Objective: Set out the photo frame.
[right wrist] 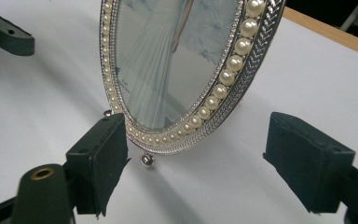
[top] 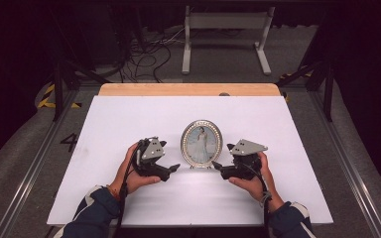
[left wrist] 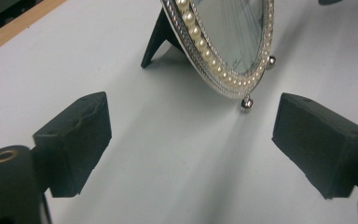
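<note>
I have a gripper in each hand, and the oval picture frame (top: pixel 202 144) stands upright on the white table (top: pixel 129 119) between them, near the middle and a little toward my side. My left gripper (top: pixel 174 168) sits just to the frame's left and my right gripper (top: pixel 216 165) just to its right, both tips aimed inward at its lower edge. Both are released: in the left gripper view the two black pads (left wrist: pixel 77 140) stand wide apart with only bare table between them, the frame (left wrist: pixel 223 46) ahead and apart. In the right gripper view the pads (right wrist: pixel 100 158) are also spread; the frame's lower rim (right wrist: pixel 186 93) hangs between them without either pad pressing on it. I judge the frame is set where I want it, and my grippers flank it low so that letting go does not tip it.

It rests on its own: a dark prop leg (left wrist: pixel 156 39) angles out behind, and small silver ball feet (left wrist: pixel 246 103) touch the table in front. The rim is silver with a braided pattern and a ring of pearl beads, around a picture of a figure in a long pale dress.
</note>
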